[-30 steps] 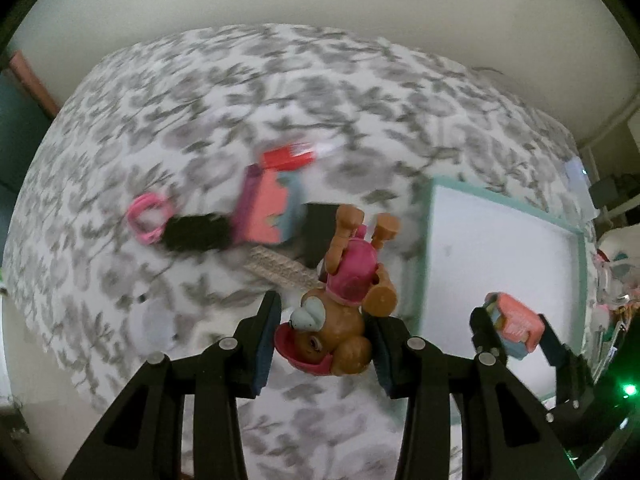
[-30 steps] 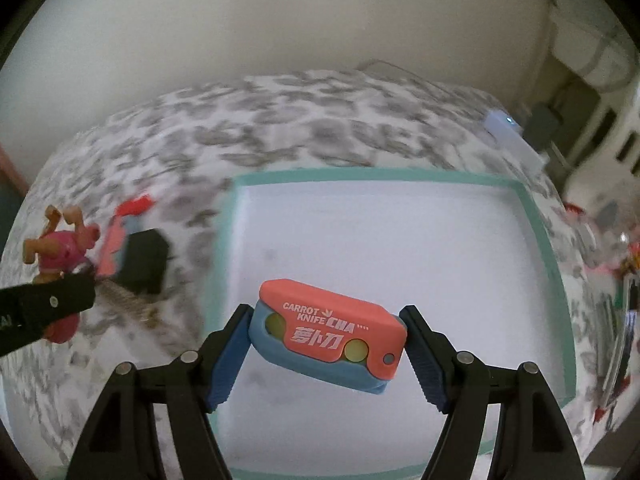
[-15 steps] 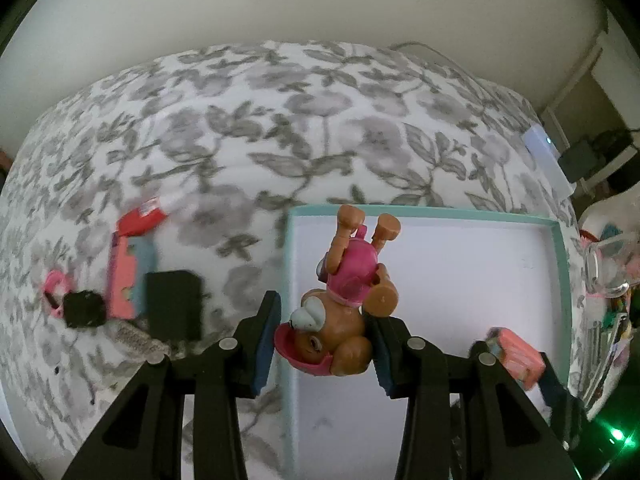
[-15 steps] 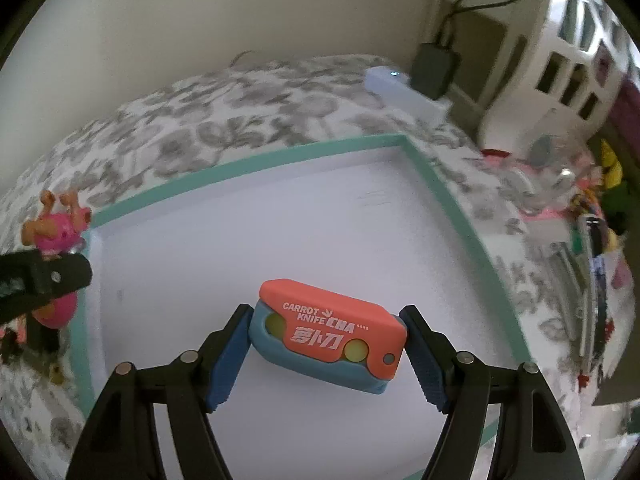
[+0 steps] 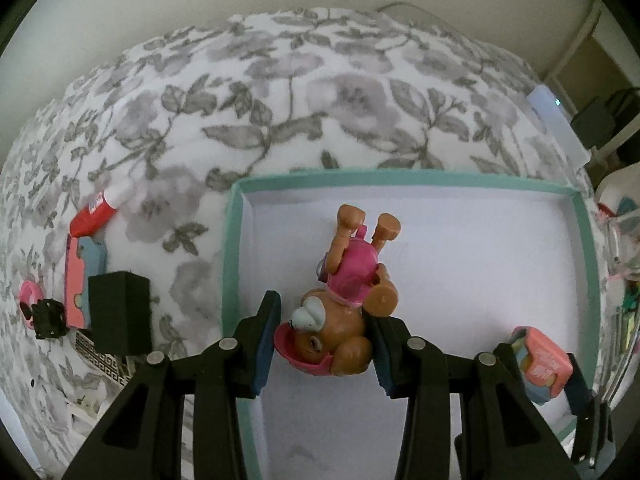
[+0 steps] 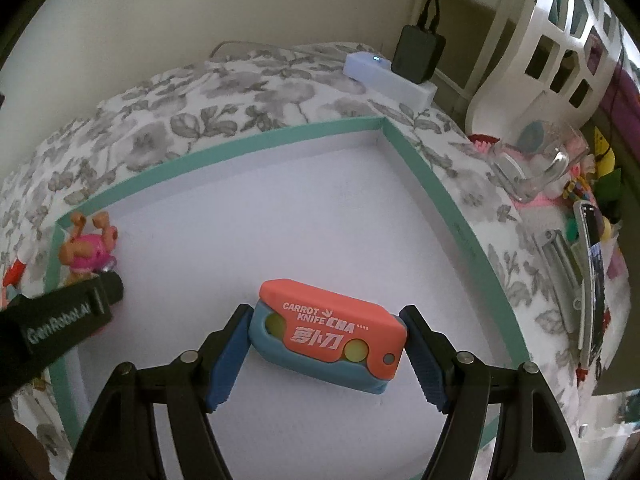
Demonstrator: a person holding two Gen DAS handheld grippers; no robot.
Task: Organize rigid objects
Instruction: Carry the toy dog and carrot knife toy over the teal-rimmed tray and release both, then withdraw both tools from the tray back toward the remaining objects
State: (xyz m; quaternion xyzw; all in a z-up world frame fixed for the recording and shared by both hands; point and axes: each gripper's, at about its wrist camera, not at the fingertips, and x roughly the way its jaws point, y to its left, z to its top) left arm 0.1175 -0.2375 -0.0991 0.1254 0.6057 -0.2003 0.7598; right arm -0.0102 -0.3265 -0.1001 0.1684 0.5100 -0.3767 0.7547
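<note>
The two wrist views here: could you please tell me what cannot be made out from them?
- Left wrist view: the toy dog hides the tray floor beneath it, so contact cannot be told.
- Left wrist view: the black box covers part of the pink-and-blue block.
- Right wrist view: the carrot knife underside is hidden by its own body.
- Right wrist view: the clutter beside the tray is too distorted to identify.

A flowered bedspread (image 6: 256,92) carries a white power strip (image 6: 388,76) at its far edge, with a black plug (image 6: 418,54) just behind the strip, a white lattice basket (image 6: 552,52) beyond its right end and a clear glass cup (image 6: 536,168) nearer.
</note>
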